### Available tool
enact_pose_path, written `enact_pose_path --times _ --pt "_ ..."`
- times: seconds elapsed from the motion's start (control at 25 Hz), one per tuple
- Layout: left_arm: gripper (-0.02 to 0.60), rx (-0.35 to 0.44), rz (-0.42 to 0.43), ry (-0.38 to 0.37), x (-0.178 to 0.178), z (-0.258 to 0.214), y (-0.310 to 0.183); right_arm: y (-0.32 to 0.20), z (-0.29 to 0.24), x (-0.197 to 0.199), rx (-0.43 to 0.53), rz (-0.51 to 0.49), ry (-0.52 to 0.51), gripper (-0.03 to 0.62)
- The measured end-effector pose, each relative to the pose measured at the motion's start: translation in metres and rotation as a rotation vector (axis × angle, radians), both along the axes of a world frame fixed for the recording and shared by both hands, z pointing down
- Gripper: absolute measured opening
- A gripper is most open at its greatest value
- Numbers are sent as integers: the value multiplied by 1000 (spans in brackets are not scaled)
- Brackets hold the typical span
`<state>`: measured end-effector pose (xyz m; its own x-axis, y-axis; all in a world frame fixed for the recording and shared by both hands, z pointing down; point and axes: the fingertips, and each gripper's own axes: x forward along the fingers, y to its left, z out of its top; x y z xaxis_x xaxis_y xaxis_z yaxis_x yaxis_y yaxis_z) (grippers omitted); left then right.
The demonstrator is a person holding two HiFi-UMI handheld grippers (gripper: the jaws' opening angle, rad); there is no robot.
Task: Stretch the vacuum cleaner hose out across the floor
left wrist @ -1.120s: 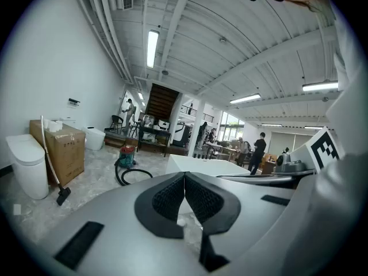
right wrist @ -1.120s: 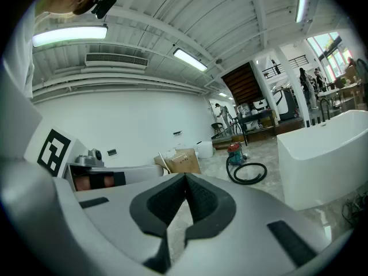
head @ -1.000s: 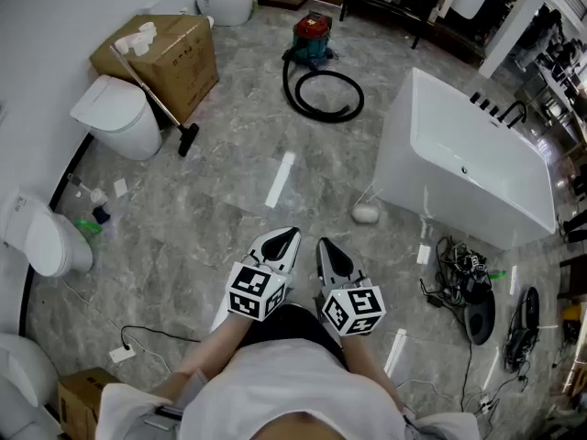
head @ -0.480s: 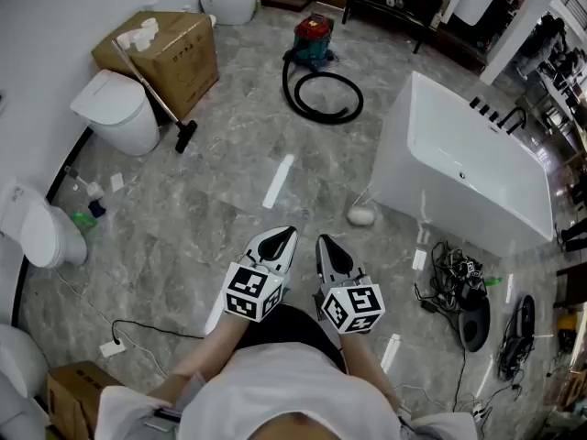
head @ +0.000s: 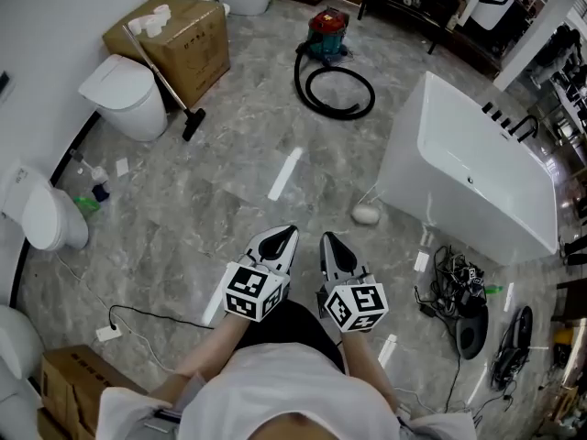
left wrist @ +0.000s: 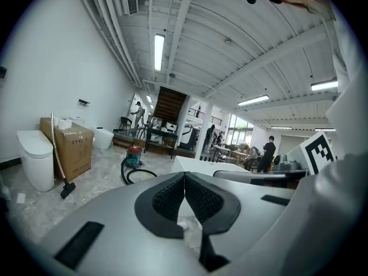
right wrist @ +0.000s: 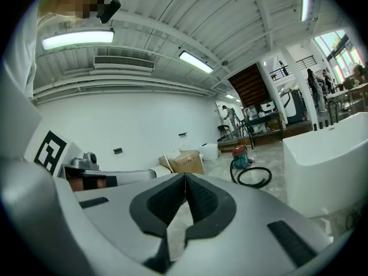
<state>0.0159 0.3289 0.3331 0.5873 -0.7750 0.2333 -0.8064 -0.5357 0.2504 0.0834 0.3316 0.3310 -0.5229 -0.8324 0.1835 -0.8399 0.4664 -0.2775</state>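
Coiled hose [head: 341,114] beside vacuum cleaner [head: 327,27]

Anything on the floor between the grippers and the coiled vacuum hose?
Nothing upright. Bare floor runs from the left gripper and right gripper, both shut and empty, to the hose. Only a flat white streak lies on that line; the small white object by the bathtub sits off to the right.

Grey marble floor [head: 229,154]; white bathtub [head: 477,177] at two o'clock, toilets [head: 124,94] and cardboard box [head: 179,39] at ten, white wall [head: 46,26] beyond.
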Motion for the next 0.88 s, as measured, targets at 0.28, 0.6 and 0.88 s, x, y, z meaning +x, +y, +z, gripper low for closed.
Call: enact_pose_path --times 0.28,0.6,0.88 --pt "8 -20 4 8 7 11 -39 -31 12 4 -30 -12 7 14" --pt "8 -22 39 20 22 19 -129 -116 19 15 -43 5 8 14" --pt "8 -39 76 30 23 15 -241 -227 11 17 -53 28 18 14"
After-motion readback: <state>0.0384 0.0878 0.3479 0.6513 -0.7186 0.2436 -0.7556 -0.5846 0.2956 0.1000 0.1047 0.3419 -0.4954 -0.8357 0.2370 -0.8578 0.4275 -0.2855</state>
